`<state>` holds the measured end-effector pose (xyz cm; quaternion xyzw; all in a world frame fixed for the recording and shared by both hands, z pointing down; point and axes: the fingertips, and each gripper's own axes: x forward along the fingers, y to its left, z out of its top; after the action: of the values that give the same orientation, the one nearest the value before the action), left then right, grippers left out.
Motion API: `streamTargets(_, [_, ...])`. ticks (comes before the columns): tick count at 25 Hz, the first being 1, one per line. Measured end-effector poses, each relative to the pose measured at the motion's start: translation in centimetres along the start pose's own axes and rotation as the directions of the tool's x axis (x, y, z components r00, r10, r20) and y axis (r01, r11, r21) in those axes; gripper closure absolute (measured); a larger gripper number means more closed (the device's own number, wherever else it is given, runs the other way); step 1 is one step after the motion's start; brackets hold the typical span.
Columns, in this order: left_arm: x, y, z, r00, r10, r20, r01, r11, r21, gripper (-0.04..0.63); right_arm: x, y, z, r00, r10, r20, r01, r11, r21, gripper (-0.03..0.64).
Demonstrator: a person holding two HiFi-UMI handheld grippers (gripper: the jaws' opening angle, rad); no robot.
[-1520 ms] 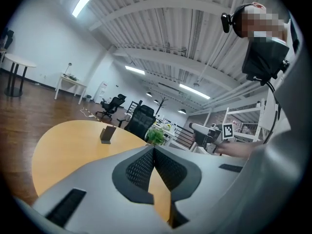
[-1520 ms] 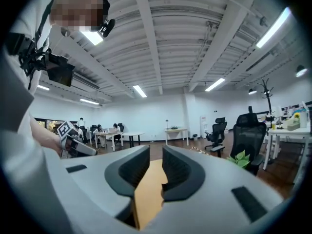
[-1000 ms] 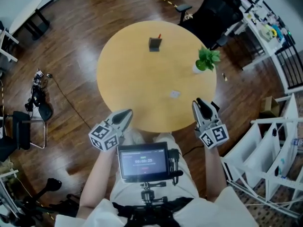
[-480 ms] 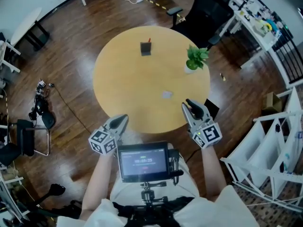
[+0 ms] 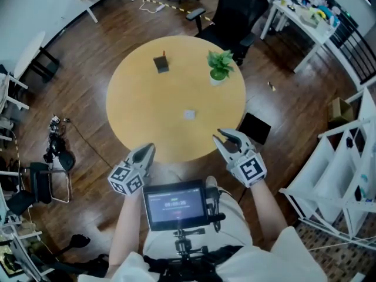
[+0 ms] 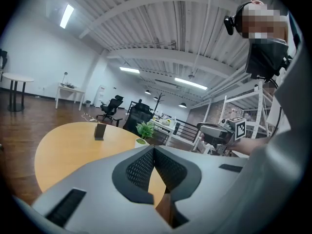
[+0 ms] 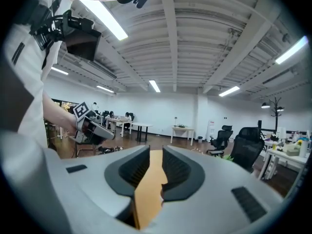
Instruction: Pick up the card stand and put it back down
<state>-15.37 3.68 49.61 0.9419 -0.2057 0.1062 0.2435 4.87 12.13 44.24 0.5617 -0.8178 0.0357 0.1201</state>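
Observation:
The card stand, a small dark block with a red bit on top, stands on the far left part of the round yellow table; it also shows in the left gripper view as the card stand. My left gripper hangs just off the table's near edge, its tips touching and nothing between them. Right of it, my right gripper hovers at the near right rim with a narrow gap between its empty pads. Both are far from the stand.
A potted plant sits at the table's far right and a small white card lies near the middle. A black office chair stands behind the table, a black flat object lies on the floor, and white racks rise at right.
The whole view has shifted: the table and stand sit further left and up. Both grippers moved left in the picture, from over the table's near rim to its edge. The stand stays put.

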Motion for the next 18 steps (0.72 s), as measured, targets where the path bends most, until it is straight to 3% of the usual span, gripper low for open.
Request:
streamTargets(5, [0.7, -4.5, -1.7, 1.0, 0.0, -0.015, 0.0, 1.0, -0.002, 0.6, -4.1, -0.4, 0.0, 0.999, 0.013, 0.042, -0.013, 1.0, -0.001, 0.531])
streamTargets(14, [-0.2, -11.1, -4.7, 0.998, 0.062, 0.02, -0.061, 0.998, -0.021, 0.6, -11.0, 0.2, -1.8, 0.997, 0.065, 0.036, -0.062, 0.994, -0.087, 0.531])
streamTargets(18, [-1.6, -13.3, -5.4, 0.994, 0.069, 0.082, -0.061, 0.993, -0.105, 0.6, -12.7, 0.4, -3.3, 0.997, 0.081, 0.015, -0.079, 0.993, -0.088, 0.53])
